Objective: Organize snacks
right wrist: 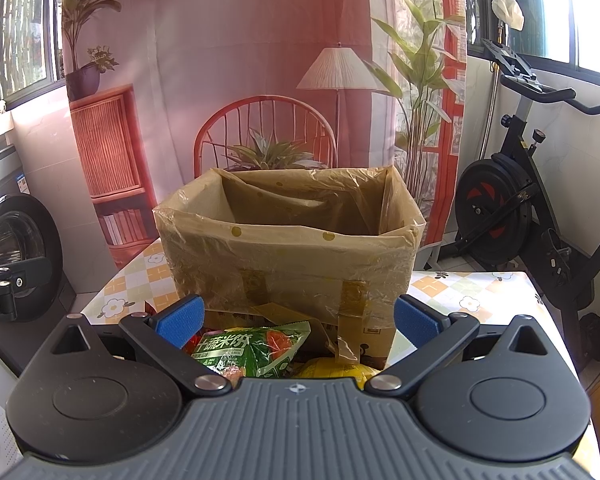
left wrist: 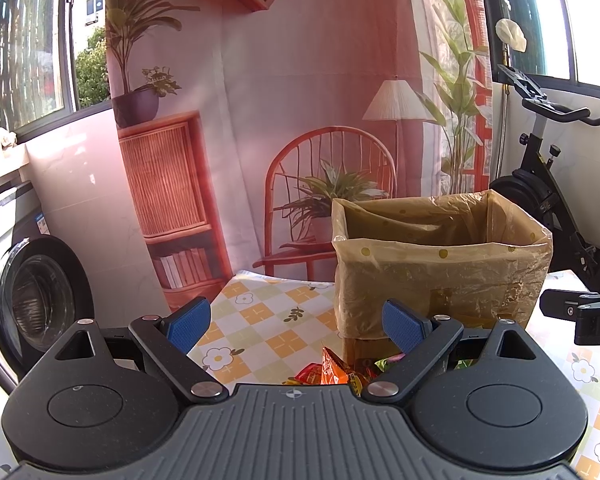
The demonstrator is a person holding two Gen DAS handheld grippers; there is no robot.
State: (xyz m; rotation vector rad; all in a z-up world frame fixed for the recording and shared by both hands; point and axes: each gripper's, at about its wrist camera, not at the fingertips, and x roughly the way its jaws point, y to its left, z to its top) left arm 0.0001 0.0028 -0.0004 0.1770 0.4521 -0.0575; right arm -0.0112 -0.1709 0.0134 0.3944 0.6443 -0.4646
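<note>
Jaws on both my grippers stand wide apart and hold nothing. My left gripper (left wrist: 296,326) hovers above the near end of the table (left wrist: 260,312), its blue pads framing bare checked cloth and, low at 6 o'clock in its view, the tips of a few bright wrappers (left wrist: 328,372). My right gripper (right wrist: 298,322) hangs over the same heap from the other side: a green snack packet (right wrist: 256,350) lies at about 7 o'clock between its pads, with a yellow packet (right wrist: 336,372) just beside it at 5 o'clock and something red poking out at 8 o'clock.

Straight ahead at 12 o'clock stands the cardboard box (right wrist: 292,272), lined with a thin spotted plastic bag (right wrist: 300,216) folded over its rim. From the right wrist view I see only wrinkled liner along the upper inside walls; the bottom is hidden by the front wall, so I cannot tell whether any snacks have gone in.

My reading is that the job is at or near its start: the snacks I can see lie loose on the table against the box's front, and none is in either gripper. What remains, as I judge it, is picking them up and dropping them into the box.
</note>
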